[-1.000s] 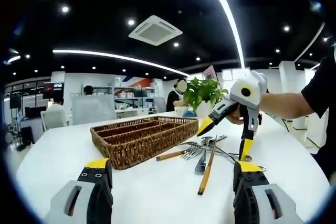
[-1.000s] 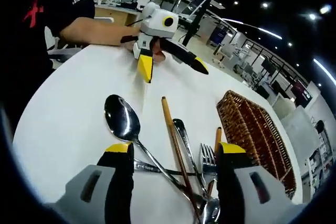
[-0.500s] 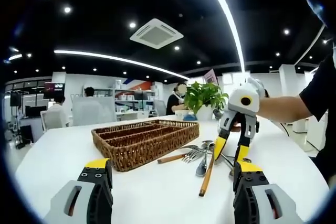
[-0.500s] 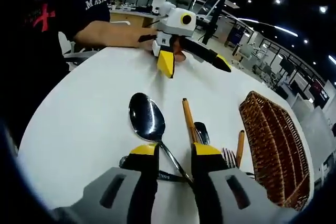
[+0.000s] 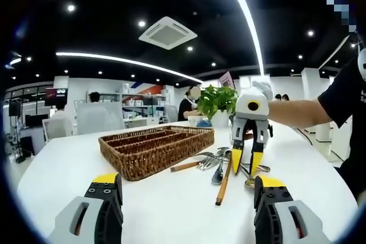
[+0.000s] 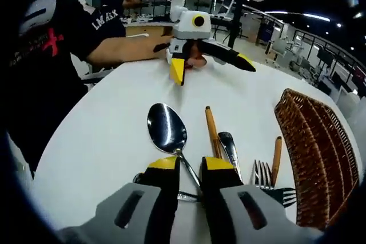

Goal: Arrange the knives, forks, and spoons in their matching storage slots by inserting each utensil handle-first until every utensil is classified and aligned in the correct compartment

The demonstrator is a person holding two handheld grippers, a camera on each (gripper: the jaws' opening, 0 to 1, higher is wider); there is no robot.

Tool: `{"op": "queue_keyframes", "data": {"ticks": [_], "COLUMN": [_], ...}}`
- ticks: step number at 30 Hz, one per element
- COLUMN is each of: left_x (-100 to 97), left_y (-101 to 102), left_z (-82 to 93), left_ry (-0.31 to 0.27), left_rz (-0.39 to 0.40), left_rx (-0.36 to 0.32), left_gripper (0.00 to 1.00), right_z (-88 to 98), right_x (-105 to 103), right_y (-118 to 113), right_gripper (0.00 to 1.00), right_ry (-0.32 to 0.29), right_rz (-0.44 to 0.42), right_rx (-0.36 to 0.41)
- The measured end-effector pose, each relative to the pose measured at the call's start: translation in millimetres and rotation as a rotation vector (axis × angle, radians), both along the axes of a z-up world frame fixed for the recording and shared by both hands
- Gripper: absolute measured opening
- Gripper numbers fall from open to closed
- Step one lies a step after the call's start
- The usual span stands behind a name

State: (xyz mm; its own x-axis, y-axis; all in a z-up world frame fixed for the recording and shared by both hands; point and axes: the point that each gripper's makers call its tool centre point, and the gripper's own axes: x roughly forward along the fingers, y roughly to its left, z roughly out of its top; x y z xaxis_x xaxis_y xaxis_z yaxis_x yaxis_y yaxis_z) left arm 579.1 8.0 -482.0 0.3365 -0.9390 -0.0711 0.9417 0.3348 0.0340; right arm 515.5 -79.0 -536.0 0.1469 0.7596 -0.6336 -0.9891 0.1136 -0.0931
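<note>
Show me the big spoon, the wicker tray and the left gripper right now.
big spoon (image 6: 166, 130): right gripper view, middle of its bowl.
wicker tray (image 5: 137, 167): left gripper view, its near woven wall.
left gripper (image 6: 209, 64): right gripper view, midway between its open yellow-tipped jaws.
</note>
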Motion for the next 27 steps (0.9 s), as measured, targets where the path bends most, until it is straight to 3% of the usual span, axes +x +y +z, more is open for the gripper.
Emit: {"op": "queue_keyframes", "data": {"ticks": [4,8,12,16,17,21,27], "left_x": [-0.5,-0.6,0.4,1.2,1.4,1.3,1.0], "left_y": [0,0,0,1,1,1,0], "left_z": [2.2,1.9,3.0,4.0,4.5,4.5,3.9], "left_ry": [0.005,0.004,0.007,0.008,0.01,0.01,0.009], "left_rz": [-0.004,-0.004,-0.002,0.002,0.001,0.0,-0.002], "left_rx": [-0.014,-0.012,-0.019,-0.026,-0.03,-0.031,-0.027], "left_gripper": [1.0,1.0,1.0,1.0,1.0,1.0,1.0], "right_z": [-0.6,-0.8,-1.7,-0.4,-1.6,-1.6,-1.1], "right_x": [0,-7,-11,-9,-9,-9,-7], "right_y": [0,3,4,6,4,3,-1], "right_gripper": [0.11,0.03,0.03,0.01,0.01,0.01,0.01], "right_ry": [0.017,0.03,0.052,0.015,0.044,0.019,0.034], "right_rz": [-0.006,0.041,0.064,0.085,0.055,0.046,-0.041], "right_rx": [0.024,0.018,0.017,0.015,0.011,0.0,-0.01]}}
